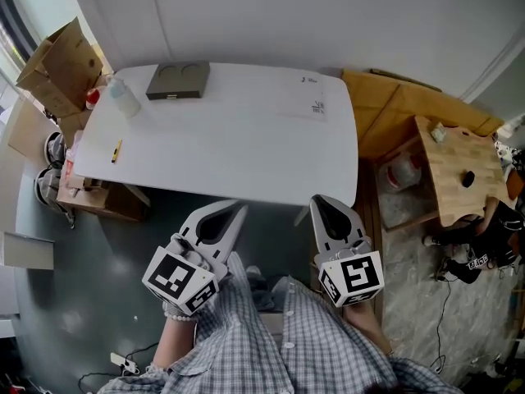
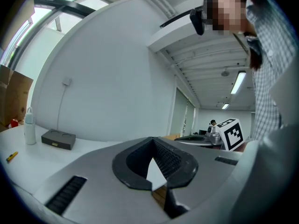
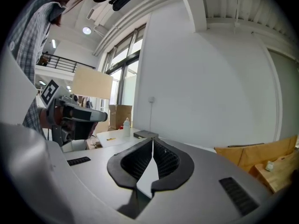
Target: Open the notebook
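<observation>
Head view: the left gripper (image 1: 243, 208) and right gripper (image 1: 315, 198) hang short of the table (image 1: 230, 154). The notebook (image 1: 302, 97), judged to be the flat white printed item at the far right corner, lies closed and untouched, so the whole task remains. Its outline is too faint to fix a long axis.
Left gripper view: jaws together, nothing between.
Right gripper view: likewise.

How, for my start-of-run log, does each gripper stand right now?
Left gripper: closed, holding nothing.
Right gripper: closed, holding nothing.
</observation>
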Tool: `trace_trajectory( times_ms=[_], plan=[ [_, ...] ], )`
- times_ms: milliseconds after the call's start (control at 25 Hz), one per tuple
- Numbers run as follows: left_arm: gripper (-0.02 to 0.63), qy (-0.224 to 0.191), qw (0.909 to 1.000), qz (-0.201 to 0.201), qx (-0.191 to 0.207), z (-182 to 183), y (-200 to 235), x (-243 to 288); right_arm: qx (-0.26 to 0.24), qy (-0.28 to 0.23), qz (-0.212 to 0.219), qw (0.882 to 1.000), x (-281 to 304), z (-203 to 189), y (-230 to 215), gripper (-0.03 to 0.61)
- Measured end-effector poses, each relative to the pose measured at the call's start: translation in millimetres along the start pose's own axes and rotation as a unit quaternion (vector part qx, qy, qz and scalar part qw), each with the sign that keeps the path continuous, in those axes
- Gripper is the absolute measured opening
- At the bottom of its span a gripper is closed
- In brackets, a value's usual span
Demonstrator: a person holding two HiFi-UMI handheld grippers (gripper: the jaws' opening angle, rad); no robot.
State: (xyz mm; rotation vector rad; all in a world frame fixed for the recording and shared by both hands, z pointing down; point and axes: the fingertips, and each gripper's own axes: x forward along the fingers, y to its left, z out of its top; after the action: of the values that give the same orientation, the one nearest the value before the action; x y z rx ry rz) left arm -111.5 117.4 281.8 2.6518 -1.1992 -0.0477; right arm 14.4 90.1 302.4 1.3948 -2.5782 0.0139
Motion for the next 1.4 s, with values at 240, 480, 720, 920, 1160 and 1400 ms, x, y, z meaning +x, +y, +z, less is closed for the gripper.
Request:
trace_trajectory(
  times_ms=[240, 480, 720, 920, 1160, 1400],
  plan=[
    [0.008, 0.007, 0.9999, -0.006, -0.008, -5, 18, 0, 0.005, 0.009, -0.022, 1.0, 13, -4, -2, 0.023],
    [0.008, 0.014, 0.9996, -0.021, -0.013, -9, 23, 11, 0.007, 0.021, -0.039, 0.999, 17, -11, -12, 0.023],
    [0.008, 0.014, 0.9996, -0.024, -0.006, -7, 26, 34, 0.005, 0.018, -0.042, 0.999, 27, -13, -34, 0.023],
    [0.008, 0.014, 0.9998, -0.017, -0.002, -1, 30, 57, 0.006, 0.014, -0.031, 0.999, 44, -10, -54, 0.023],
    [0.008, 0.011, 0.9999, -0.004, -0.001, 7, 36, 90, 0.004, 0.021, -0.016, 1.0, 64, -11, -87, 0.023],
    [0.008, 0.004, 0.9999, 0.015, -0.005, 14, 44, 124, -0.009, 0.027, -0.002, 1.0, 84, -10, -122, 0.023]
  ],
)
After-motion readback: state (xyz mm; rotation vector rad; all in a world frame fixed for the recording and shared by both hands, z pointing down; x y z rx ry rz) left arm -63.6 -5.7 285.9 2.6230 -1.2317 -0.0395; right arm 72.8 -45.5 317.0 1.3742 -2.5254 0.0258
